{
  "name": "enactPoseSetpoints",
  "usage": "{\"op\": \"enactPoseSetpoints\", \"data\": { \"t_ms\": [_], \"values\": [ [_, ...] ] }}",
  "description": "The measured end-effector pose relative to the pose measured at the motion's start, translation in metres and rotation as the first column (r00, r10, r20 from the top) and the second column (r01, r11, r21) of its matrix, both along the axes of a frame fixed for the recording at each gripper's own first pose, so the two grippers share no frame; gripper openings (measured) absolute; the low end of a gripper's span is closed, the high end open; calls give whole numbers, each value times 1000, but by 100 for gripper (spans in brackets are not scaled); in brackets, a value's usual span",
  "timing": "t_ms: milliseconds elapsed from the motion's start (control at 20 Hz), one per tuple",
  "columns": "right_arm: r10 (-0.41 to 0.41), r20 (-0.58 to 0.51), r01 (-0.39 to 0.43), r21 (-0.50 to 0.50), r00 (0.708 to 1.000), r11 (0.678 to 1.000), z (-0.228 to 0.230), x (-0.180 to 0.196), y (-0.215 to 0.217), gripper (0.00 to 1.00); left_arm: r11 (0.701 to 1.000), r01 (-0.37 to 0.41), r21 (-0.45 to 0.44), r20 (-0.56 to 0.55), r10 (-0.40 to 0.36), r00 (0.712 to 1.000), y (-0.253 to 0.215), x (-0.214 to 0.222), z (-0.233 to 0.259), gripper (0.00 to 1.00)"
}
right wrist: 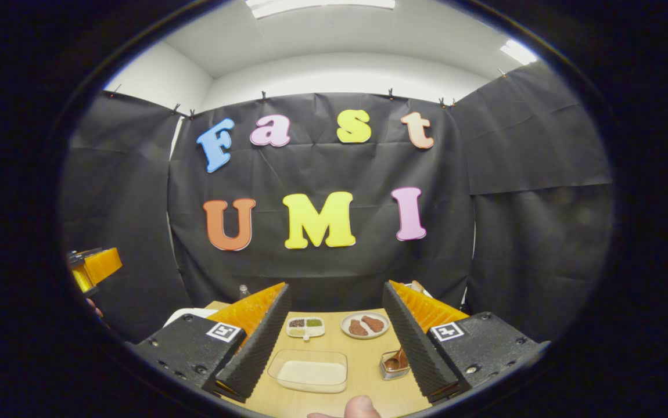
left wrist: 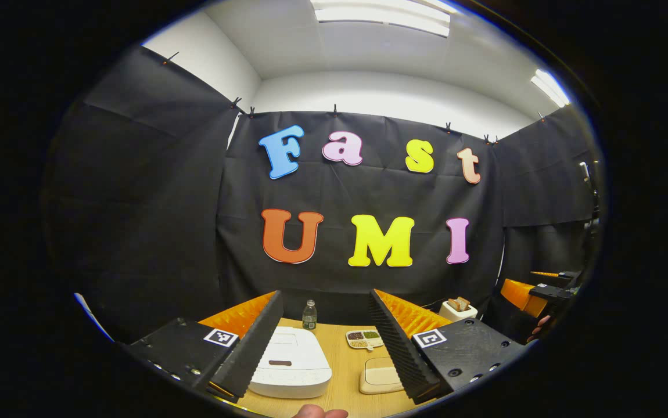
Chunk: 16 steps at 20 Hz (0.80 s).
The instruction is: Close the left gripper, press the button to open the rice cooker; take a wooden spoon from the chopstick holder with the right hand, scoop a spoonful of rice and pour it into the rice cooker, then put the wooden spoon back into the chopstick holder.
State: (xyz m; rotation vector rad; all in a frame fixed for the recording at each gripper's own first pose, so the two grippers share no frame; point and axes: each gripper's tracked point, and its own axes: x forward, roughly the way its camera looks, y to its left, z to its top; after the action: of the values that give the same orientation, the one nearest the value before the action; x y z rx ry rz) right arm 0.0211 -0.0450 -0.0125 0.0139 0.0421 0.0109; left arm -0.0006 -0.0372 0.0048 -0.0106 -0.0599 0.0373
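Note:
In the left gripper view my left gripper (left wrist: 326,296) is open above the wooden table, nothing between its fingers. The white rice cooker (left wrist: 290,363), lid down, sits just ahead by the left finger. A clear container of rice (left wrist: 380,376) lies by the right finger. In the right gripper view my right gripper (right wrist: 336,287) is also open and holds nothing. The rice container (right wrist: 309,370) lies between its fingers. Against the right finger stands a small clear chopstick holder (right wrist: 395,363) with a wooden spoon in it. An edge of the rice cooker (right wrist: 186,316) shows at the left.
A divided dish of grains (left wrist: 364,338) and a small bottle (left wrist: 309,314) stand behind the cooker. A toaster with bread (left wrist: 458,309) is at the back right. A plate with brown pieces (right wrist: 365,325) sits beyond the holder. The other gripper (right wrist: 93,266) hovers far left.

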Motion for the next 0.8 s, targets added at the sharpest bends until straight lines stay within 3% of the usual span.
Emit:
{"op": "enactPoseSetpoints", "data": {
  "t_ms": [800],
  "values": [
    [10, -21, -10, 3, 1000, 1000, -11, 11, -11, 100, 999, -52, -1, -24, 52, 998, 8, 1, -15, 94]
  ]
}}
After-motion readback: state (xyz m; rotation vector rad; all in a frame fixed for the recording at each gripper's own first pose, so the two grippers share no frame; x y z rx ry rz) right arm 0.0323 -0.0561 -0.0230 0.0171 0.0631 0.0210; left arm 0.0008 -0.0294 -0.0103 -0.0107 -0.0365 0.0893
